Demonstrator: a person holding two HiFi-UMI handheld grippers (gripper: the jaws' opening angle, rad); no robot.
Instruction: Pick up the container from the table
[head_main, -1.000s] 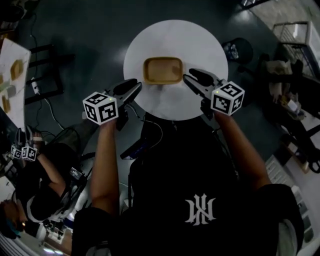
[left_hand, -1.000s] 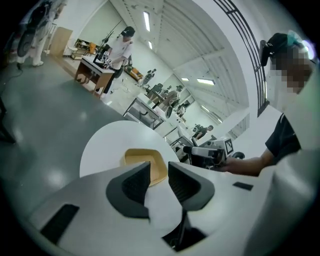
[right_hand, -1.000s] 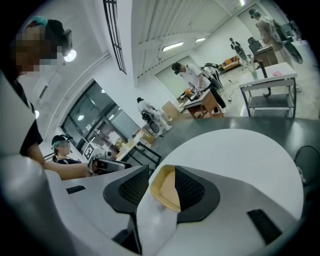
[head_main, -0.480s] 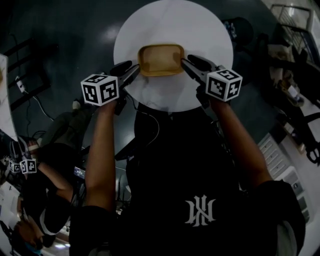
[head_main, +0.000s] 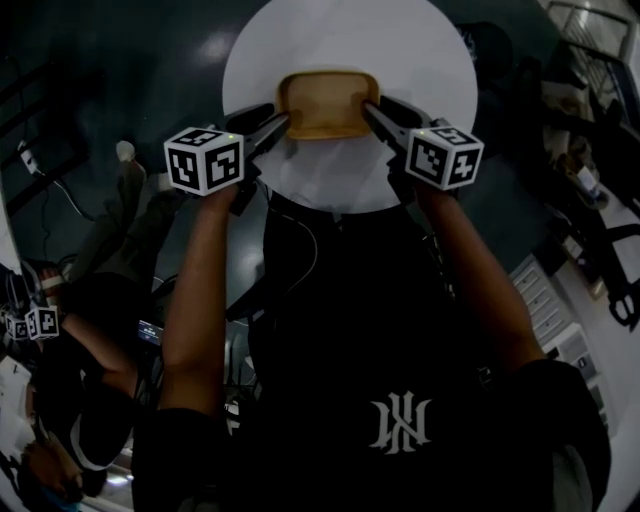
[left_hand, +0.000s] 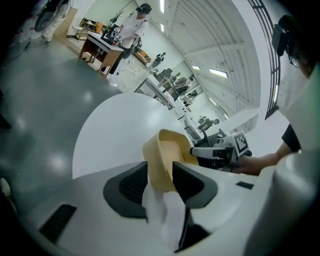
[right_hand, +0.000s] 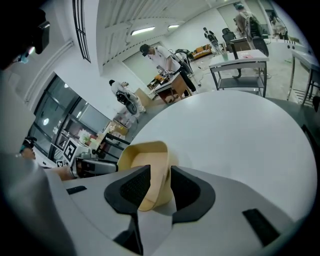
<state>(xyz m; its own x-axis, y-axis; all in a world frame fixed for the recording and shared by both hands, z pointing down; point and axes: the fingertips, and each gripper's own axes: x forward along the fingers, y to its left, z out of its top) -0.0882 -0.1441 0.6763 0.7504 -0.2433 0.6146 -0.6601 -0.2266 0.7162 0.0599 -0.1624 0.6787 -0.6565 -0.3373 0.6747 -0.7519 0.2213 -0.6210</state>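
Head view: left gripper (head_main: 272, 126) and right gripper (head_main: 375, 113) each clamp an end wall of the tan container (head_main: 327, 105) (round white table (head_main: 350, 40) beneath).

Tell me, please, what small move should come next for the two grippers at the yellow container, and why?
Probably raise both grippers together, level and slowly. The left gripper and the right gripper each seem closed on an opposite end wall of the container, which appears to rest on the table. An even lift should keep it flat.
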